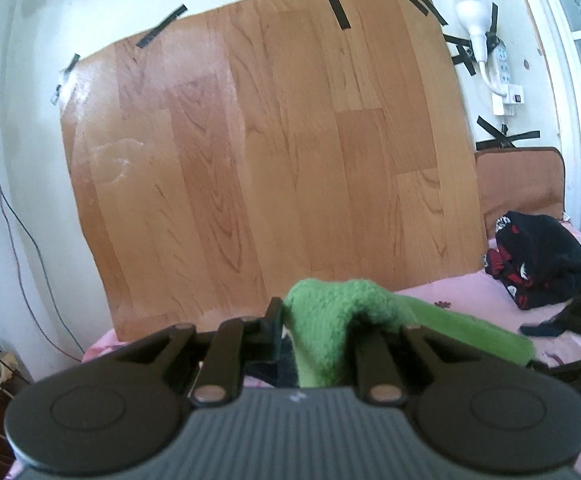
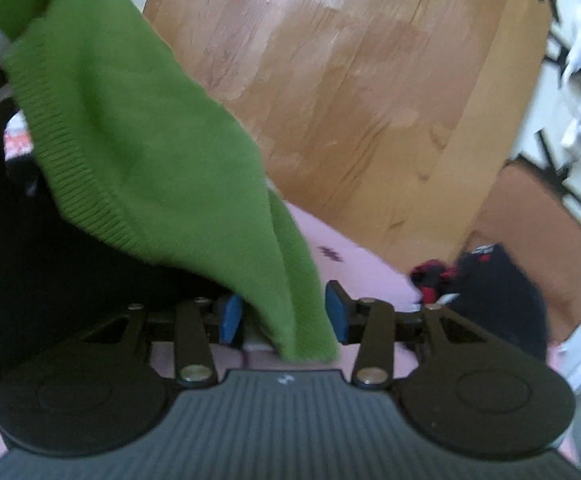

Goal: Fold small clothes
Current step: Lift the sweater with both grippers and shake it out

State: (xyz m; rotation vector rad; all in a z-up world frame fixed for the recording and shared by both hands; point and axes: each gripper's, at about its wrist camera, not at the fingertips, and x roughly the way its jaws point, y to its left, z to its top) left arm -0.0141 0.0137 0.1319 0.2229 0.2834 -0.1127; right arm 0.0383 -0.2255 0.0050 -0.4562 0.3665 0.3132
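Evidently, the left gripper [image 1: 322,332] is pinching the green garment [image 1: 330,328] at lower centre, presumably to lift it off the pink bedsheet [image 1: 462,300], while the right gripper [image 2: 284,314] is standing spread around its hanging end [image 2: 290,280].

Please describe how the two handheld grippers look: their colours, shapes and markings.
Both the left gripper and the right gripper have a grey ribbed body with a small white mark, two round black discs and black linkage arms with silver rivets. The right fingers carry blue pads.
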